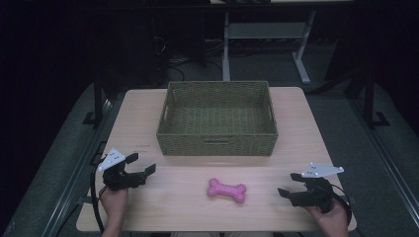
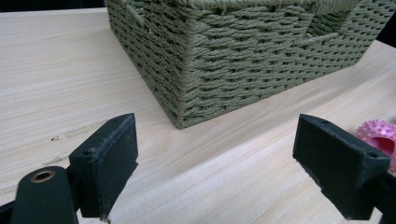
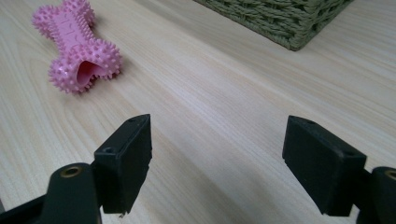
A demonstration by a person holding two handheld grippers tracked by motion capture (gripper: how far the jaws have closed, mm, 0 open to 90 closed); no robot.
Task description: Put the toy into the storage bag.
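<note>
A green woven basket (image 1: 217,118) sits at the far middle of the worktop (image 1: 143,113). Its back wall is close to the far edge. Bare wood runs along both of its short sides, out to the left and right edges. In front of the basket there is a wide strip of bare wood, all the way to the near edge.

A pink bumpy toy bone (image 1: 227,190) lies flat in that strip, near the middle and a bit closer to the near edge. It is apart from the basket and touches nothing else. There is open wood on every side of it.

The left gripper (image 1: 144,164) is over the near left part of the worktop, held by a hand (image 1: 114,200). Its fingers (image 2: 108,163) are spread wide and hold nothing. In the left gripper view, a corner of the basket is straight ahead and the bone peeks in at the right edge.

The right gripper (image 1: 290,184) is over the near right part, held by the other hand (image 1: 332,218). Its fingers (image 3: 125,161) are spread wide too, with nothing between them. In the right gripper view, the bone lies ahead to the left and a basket corner shows at the top.

The bone lies between the two grippers, well apart from both.

The worktop is pale wood with fine lines in it. The room around is dark. Behind the worktop are the grey legs of another table (image 1: 301,61) and some cables on the floor (image 1: 257,69).
</note>
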